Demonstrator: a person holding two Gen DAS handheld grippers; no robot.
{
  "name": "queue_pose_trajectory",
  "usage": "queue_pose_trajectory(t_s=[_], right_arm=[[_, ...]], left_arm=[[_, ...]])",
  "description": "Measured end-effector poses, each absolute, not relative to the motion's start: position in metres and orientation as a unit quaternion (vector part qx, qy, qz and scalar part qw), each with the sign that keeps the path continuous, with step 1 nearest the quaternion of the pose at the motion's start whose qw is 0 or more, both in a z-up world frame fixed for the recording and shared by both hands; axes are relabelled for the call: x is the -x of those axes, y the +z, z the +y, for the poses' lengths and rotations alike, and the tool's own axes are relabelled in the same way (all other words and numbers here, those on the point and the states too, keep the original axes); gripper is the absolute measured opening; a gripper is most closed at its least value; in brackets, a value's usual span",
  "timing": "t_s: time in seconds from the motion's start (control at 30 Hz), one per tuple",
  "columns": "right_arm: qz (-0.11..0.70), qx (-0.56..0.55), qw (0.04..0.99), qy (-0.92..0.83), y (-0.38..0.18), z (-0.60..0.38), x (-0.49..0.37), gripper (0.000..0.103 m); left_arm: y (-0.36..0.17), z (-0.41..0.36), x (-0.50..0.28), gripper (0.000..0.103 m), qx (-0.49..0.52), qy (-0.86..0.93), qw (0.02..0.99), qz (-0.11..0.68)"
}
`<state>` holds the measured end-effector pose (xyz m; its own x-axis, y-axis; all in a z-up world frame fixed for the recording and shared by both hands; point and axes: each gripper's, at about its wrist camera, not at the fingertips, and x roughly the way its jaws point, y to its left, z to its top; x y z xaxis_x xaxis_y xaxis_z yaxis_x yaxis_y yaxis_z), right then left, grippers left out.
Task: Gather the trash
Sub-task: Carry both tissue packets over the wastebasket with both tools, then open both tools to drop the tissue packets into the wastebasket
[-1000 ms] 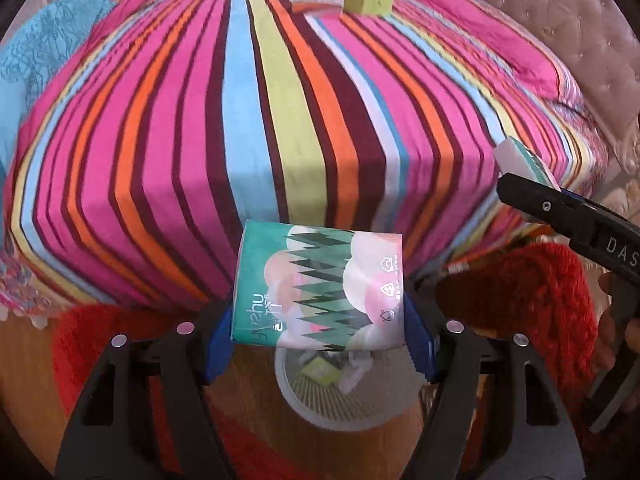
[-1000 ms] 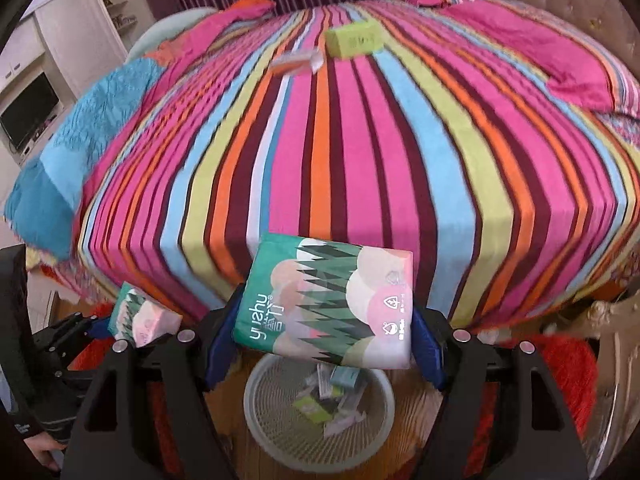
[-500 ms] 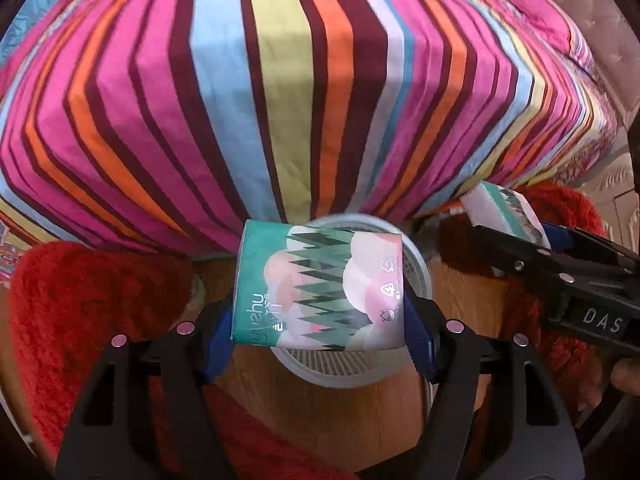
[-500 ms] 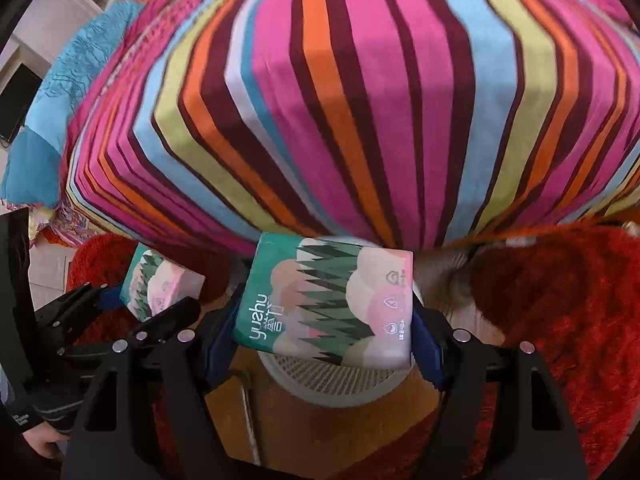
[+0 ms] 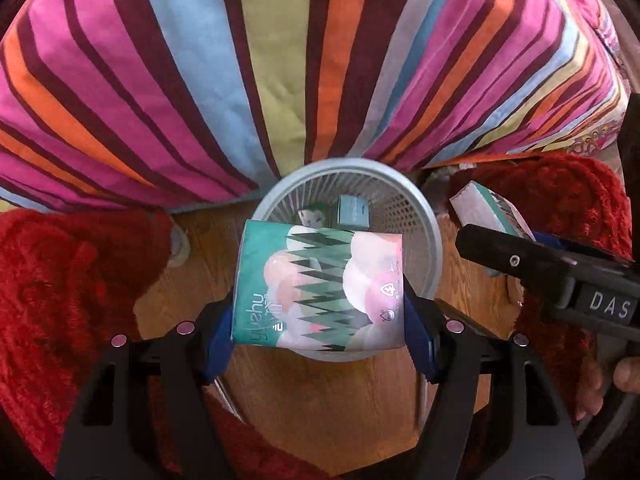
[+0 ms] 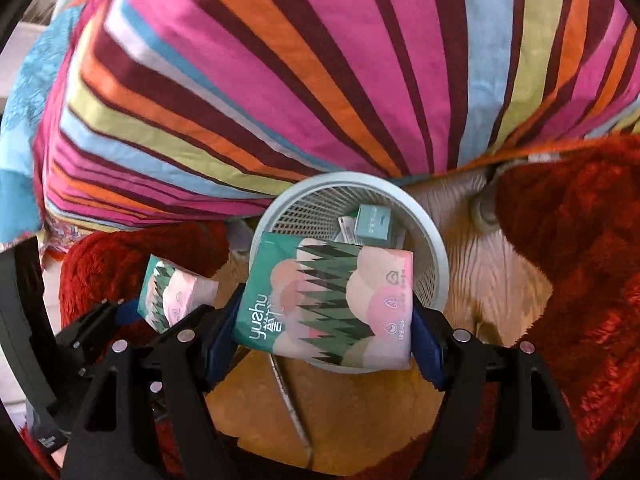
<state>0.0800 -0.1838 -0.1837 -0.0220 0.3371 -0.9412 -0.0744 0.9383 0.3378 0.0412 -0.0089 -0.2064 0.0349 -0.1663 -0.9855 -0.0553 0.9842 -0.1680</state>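
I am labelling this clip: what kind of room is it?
Probably a bedroom: a bed with a striped sheet, a red rug on the wood floor, and a small wastebasket beside the bed.

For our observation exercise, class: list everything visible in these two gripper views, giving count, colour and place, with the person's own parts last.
tissue packs: two, green and pink; one in the left gripper, one in the right gripper, both over the basket.
waste basket: one, pale grey mesh, on the floor at the bed's foot.
trash in basket: a few small teal and white boxes.
bedspread: one, multicoloured stripes, draped over the bed.
rug: red, shaggy, both sides of the basket.
floor: wood, brown.
left gripper: black, blue fingers.
right gripper: black, blue fingers.
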Motion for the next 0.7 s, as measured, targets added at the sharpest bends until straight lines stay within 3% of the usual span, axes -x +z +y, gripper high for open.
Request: queue_pose_trajectory(t_s=[0.7], right_arm=[[0.759, -0.117, 0.632, 0.103, -0.240, -0.179, -0.097, 0.070]], left_arm=[[-0.265, -0.024, -0.057, 0.069, 0.076, -0.038, 0.645, 0.759]])
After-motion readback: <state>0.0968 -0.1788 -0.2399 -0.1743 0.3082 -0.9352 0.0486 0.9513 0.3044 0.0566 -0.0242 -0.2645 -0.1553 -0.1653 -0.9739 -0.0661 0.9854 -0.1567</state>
